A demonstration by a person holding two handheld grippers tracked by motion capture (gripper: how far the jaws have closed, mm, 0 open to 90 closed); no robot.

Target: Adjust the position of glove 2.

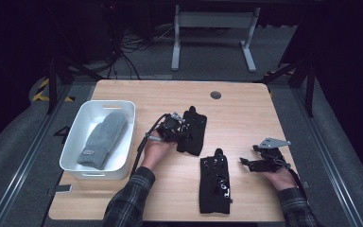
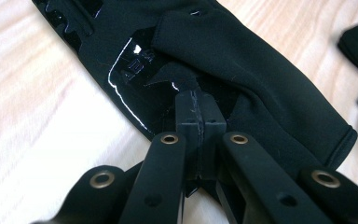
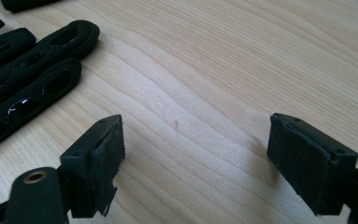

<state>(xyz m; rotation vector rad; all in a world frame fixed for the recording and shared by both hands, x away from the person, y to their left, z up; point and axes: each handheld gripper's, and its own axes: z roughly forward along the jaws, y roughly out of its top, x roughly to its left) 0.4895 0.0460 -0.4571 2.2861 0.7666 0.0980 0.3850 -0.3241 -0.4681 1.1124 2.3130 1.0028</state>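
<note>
A black glove (image 1: 194,130) with glossy grip patches lies near the table's middle. My left gripper (image 1: 182,132) is shut on a pinched fold of its fabric; in the left gripper view the jaws (image 2: 198,100) meet on that fold of the glove (image 2: 242,70). A second black glove (image 1: 215,182) lies flat nearer the front edge. To its right my right gripper (image 1: 246,155) rests low over bare wood. In the right gripper view it (image 3: 196,154) stands open with nothing between its pads, and the second glove's fingers (image 3: 32,79) lie off to the left.
A white tub (image 1: 75,142) at the left of the wooden table (image 1: 236,113) holds a grey knitted mitten (image 1: 105,138). A round cable port (image 1: 215,95) sits near the far edge. Beyond the table are desk legs and cables on the floor.
</note>
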